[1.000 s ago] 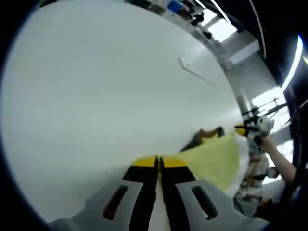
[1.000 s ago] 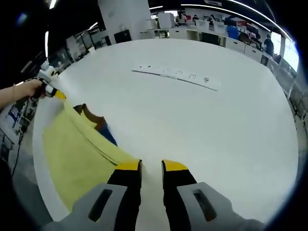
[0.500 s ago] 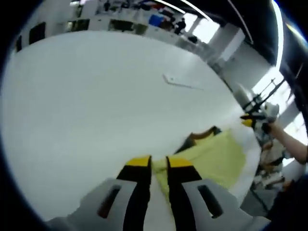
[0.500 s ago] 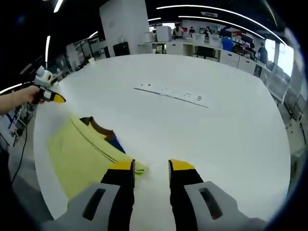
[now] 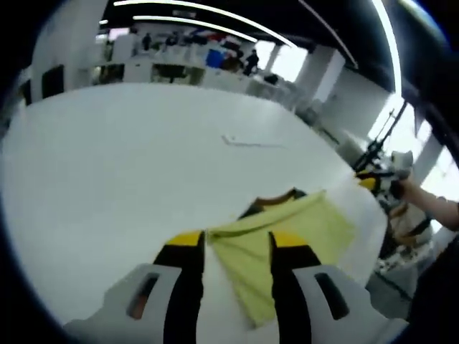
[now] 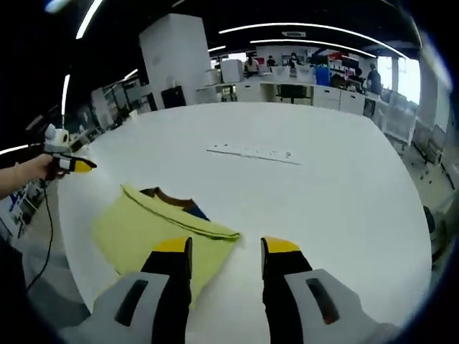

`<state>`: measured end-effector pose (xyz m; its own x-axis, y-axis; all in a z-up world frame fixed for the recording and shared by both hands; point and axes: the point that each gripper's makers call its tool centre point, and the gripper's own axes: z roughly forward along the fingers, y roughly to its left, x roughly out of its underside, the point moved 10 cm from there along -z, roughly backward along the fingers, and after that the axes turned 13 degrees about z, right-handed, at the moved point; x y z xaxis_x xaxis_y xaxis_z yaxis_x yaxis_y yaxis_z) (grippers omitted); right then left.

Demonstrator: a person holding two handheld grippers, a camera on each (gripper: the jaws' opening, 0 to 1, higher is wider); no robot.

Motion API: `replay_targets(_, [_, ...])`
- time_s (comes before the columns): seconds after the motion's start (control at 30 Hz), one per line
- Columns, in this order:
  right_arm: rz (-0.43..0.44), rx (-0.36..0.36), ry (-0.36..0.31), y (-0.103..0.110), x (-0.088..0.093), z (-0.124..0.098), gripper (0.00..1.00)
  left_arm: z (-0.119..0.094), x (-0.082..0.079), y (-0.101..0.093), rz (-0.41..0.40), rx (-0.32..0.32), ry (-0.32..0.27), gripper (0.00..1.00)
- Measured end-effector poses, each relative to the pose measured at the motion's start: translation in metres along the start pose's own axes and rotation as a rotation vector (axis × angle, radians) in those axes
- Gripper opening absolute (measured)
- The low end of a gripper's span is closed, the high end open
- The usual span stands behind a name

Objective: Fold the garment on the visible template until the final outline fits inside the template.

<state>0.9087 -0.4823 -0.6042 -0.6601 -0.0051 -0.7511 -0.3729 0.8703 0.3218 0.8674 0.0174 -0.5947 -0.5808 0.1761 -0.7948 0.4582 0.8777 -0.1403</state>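
White table (image 6: pixel 344 193) | yellow garment (image 6: pixel 154 233) now released, lying flat | both tongs (image 5: pixel 237 240) (image 6: pixel 226 247) agape, withdrawn

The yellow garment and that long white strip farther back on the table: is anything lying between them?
Nothing: in the right gripper view, only bare white table separates the folded yellow garment from the long white strip.

Garment (image 6: pixel 154 231) lies on table (image 6: pixel 323 193), near its edge.
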Motion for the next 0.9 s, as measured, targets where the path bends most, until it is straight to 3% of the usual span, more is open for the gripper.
replay_targets(0.3, [0.083, -0.001, -0.044, 0.014, 0.026, -0.041, 0.51, -0.034, 0.007, -0.021, 0.022, -0.021, -0.041, 0.51])
replay_targets(0.6, [0.113, -0.002, -0.108, 0.032, 0.041, -0.079, 0.61, -0.059, 0.011, -0.053, 0.052, 0.007, -0.077, 0.67])
replay_targets(0.9, [0.120, -0.025, -0.131, 0.046, 0.056, -0.117, 0.70, -0.090, 0.036, -0.076, 0.066, -0.001, -0.068, 0.81])
